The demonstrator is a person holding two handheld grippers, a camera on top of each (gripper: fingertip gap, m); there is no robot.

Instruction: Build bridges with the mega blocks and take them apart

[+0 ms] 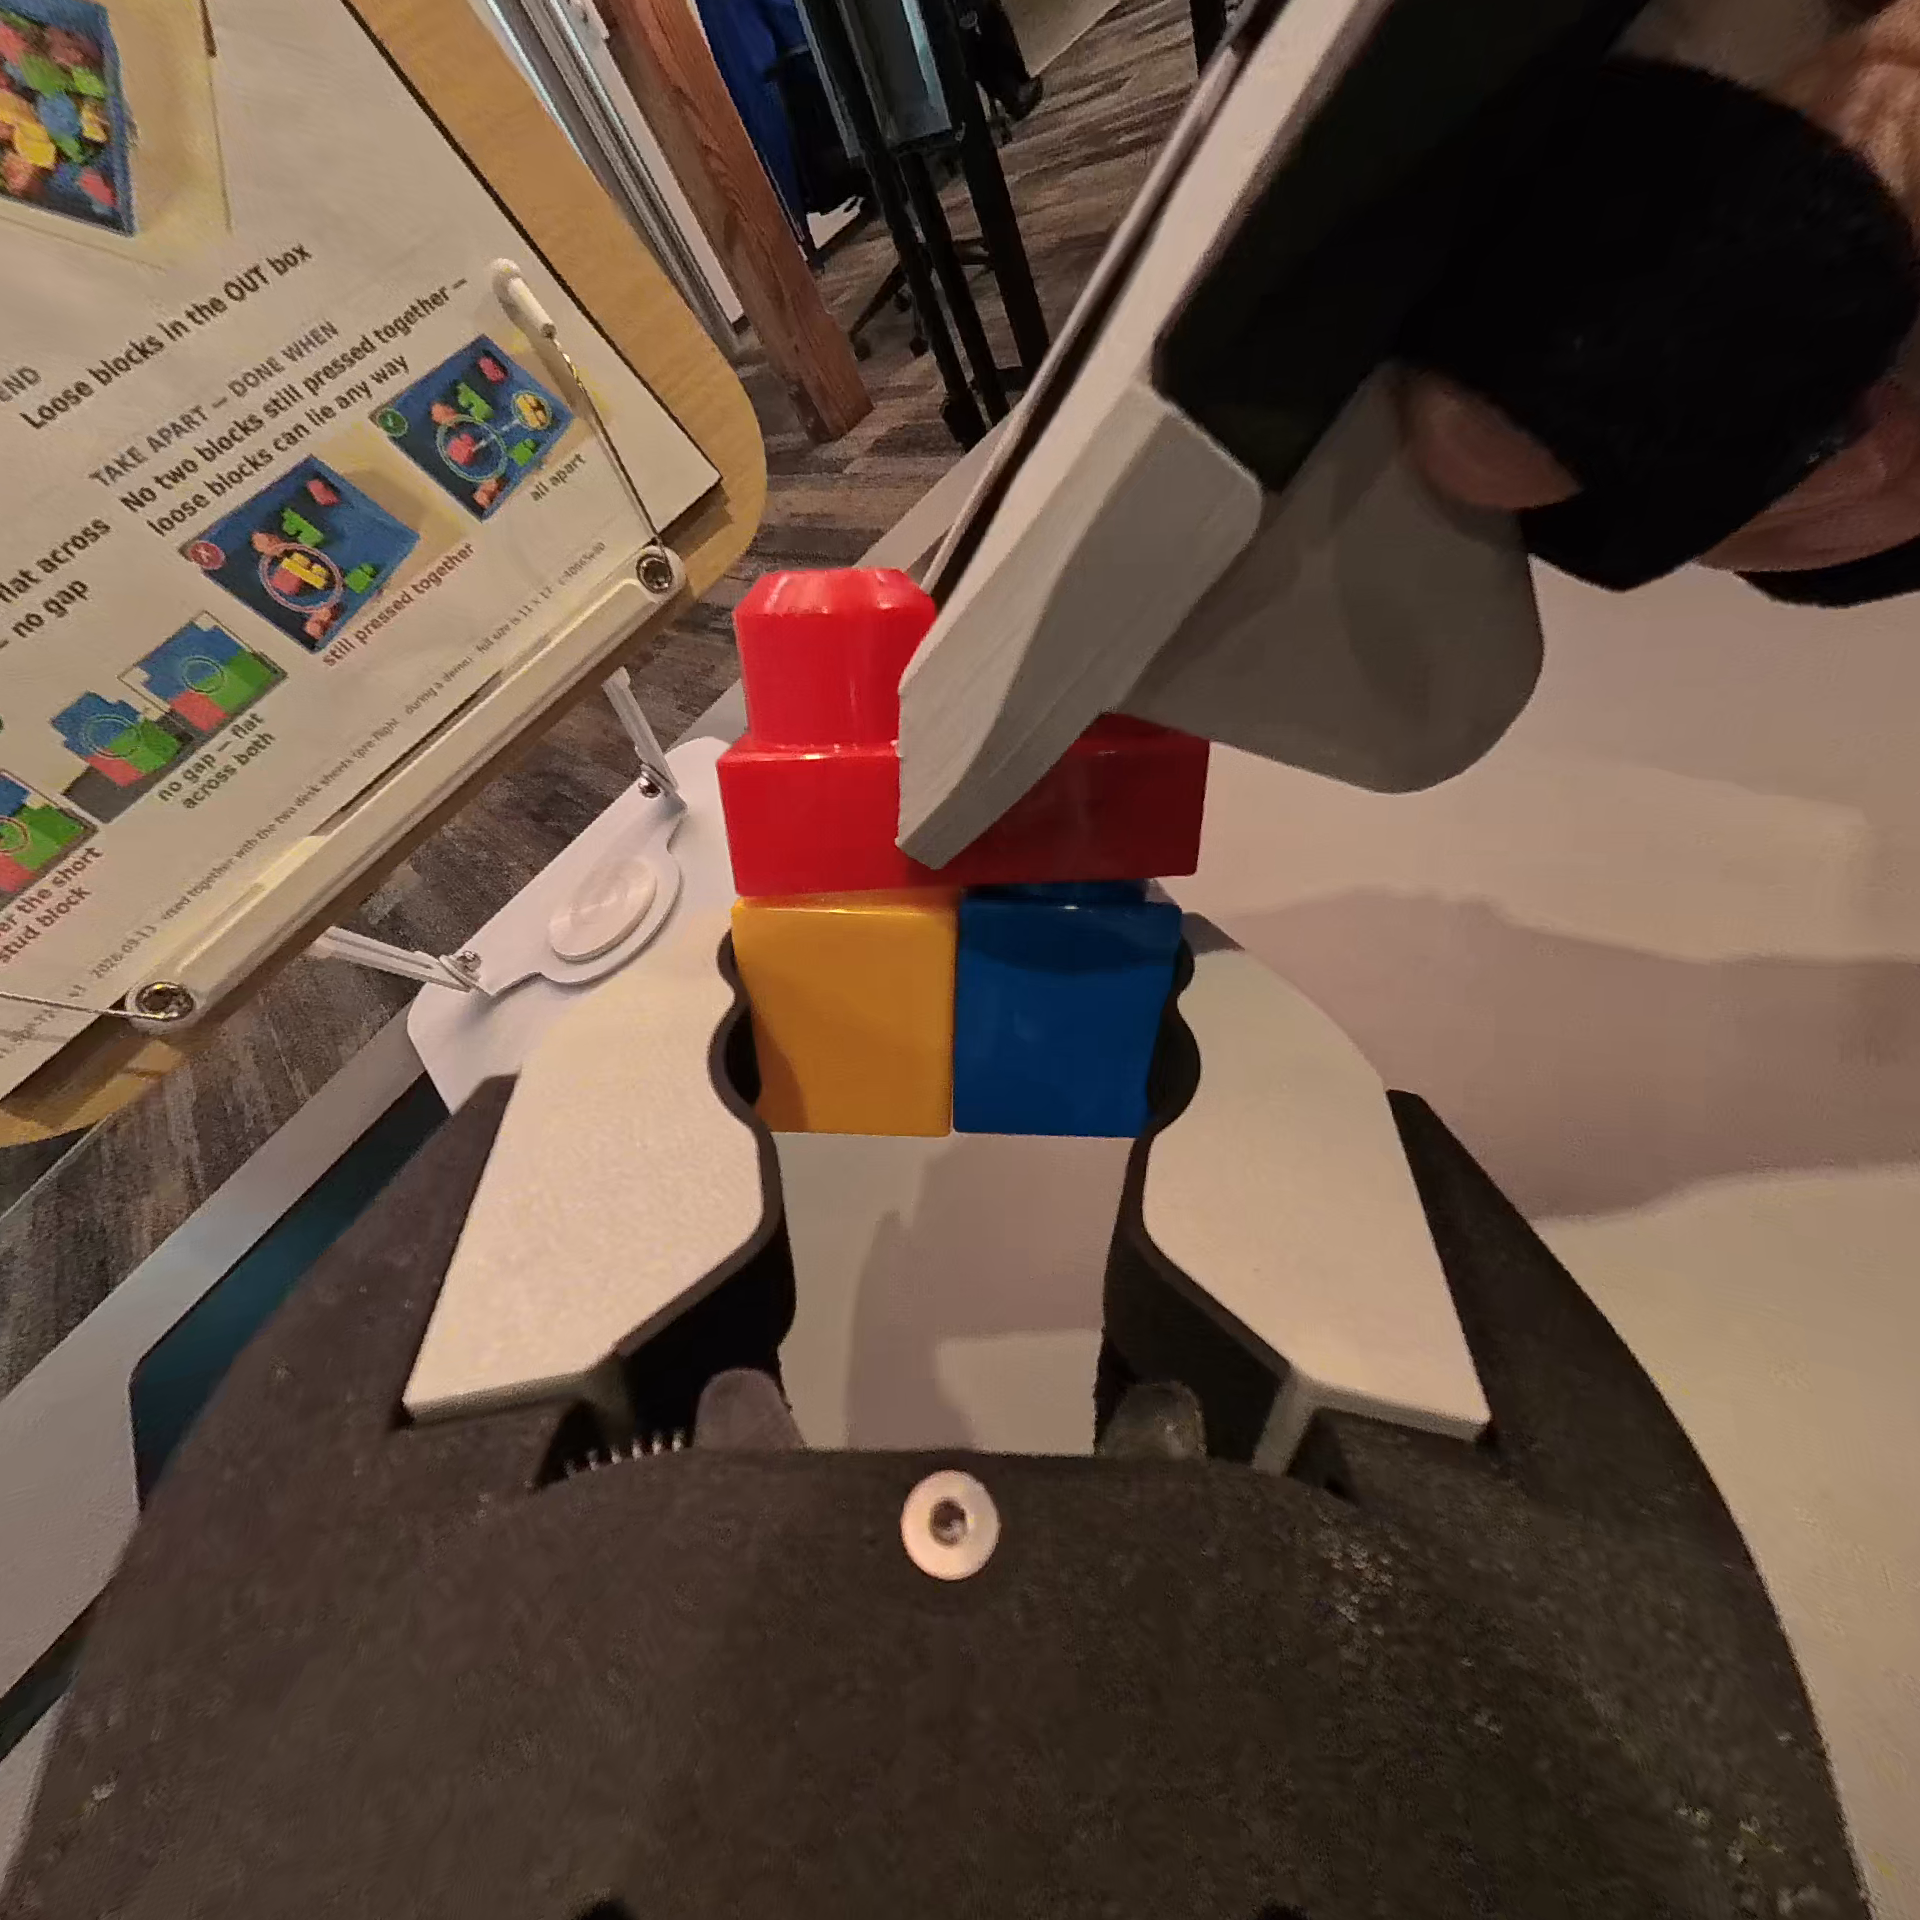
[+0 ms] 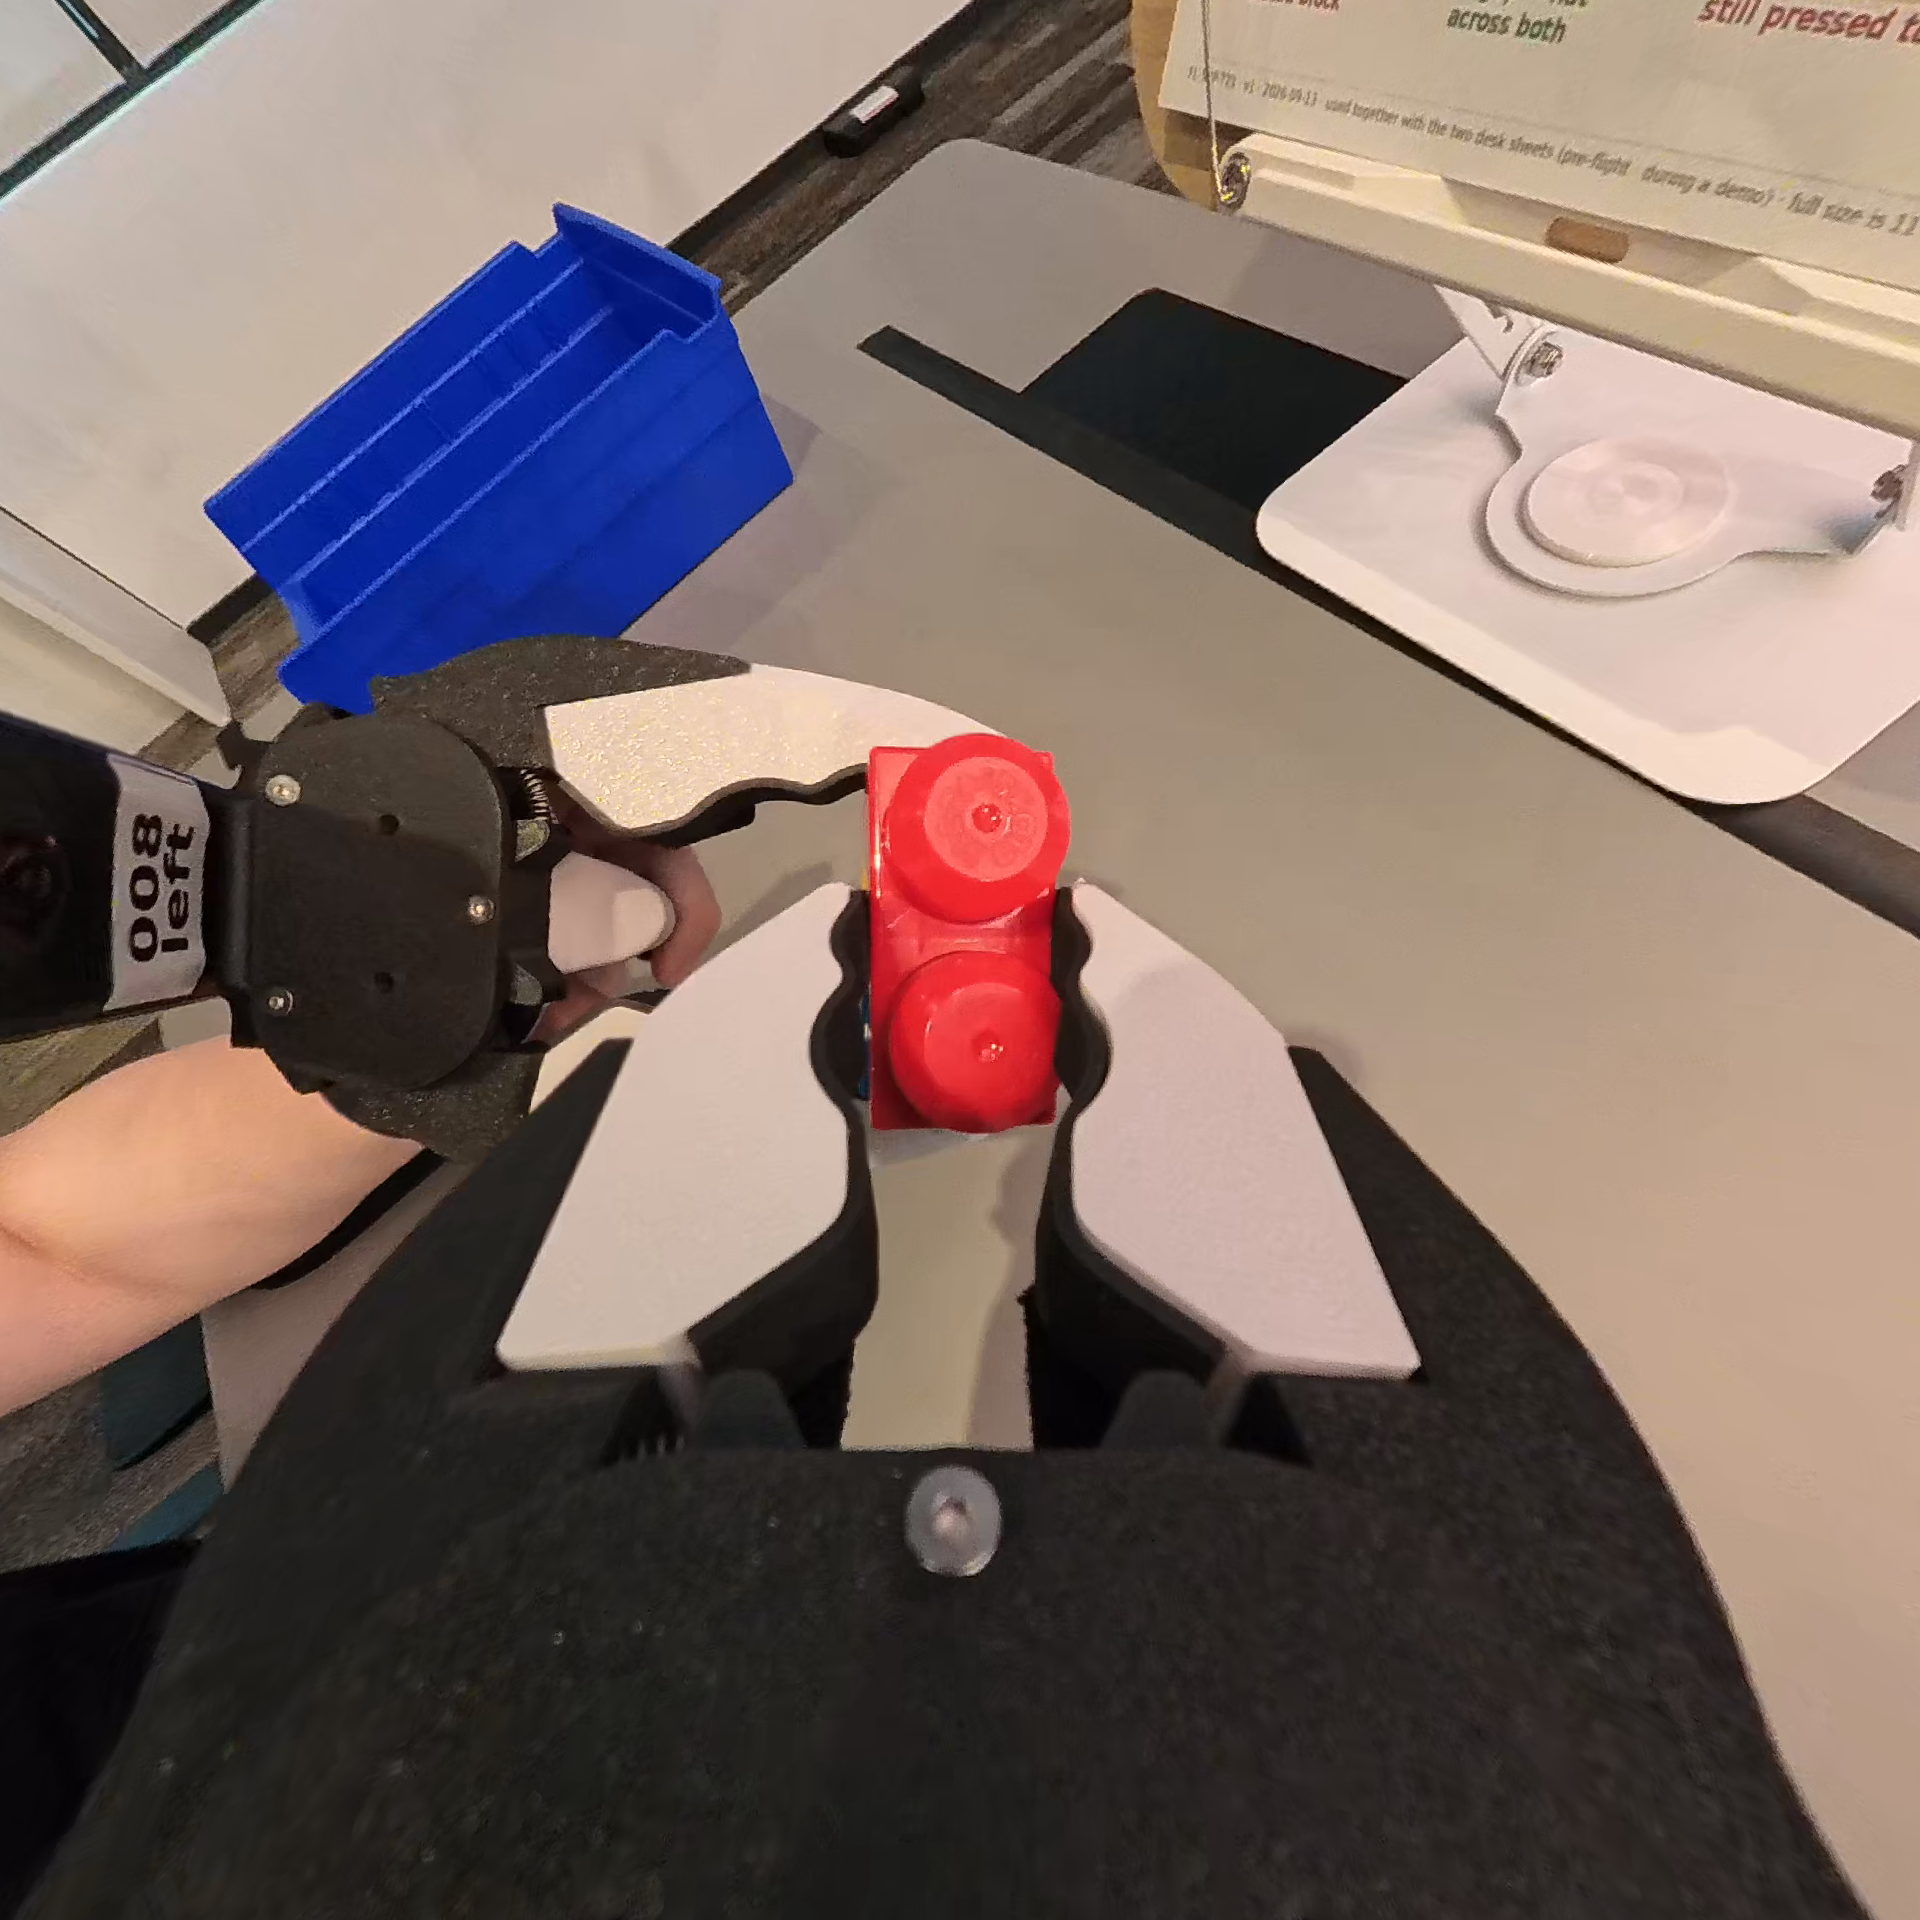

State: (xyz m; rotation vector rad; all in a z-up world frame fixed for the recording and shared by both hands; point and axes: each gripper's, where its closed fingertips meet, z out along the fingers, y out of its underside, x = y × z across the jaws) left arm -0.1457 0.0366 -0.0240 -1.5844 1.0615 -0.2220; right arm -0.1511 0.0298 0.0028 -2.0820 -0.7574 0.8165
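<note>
A small bridge stands on the grey table: a yellow block (image 1: 847,1013) and a blue block (image 1: 1055,1013) side by side, with a red two-stud block (image 1: 810,816) across their tops. My left gripper (image 1: 954,1023) is shut on the yellow and blue pair from both sides. My right gripper (image 2: 961,997) comes from above and is shut on the red block (image 2: 966,935), its fingers (image 1: 997,727) covering the red block's right half in the left wrist view. The left gripper also shows in the right wrist view (image 2: 790,821), reaching in low from the left.
A blue bin (image 2: 499,447) lies on its side at the table's far left. A wooden instruction board (image 1: 312,499) on a white stand base (image 2: 1621,582) stands behind the blocks. A person's forearm (image 2: 156,1195) is at the left. My left and right fingertips are right by each other.
</note>
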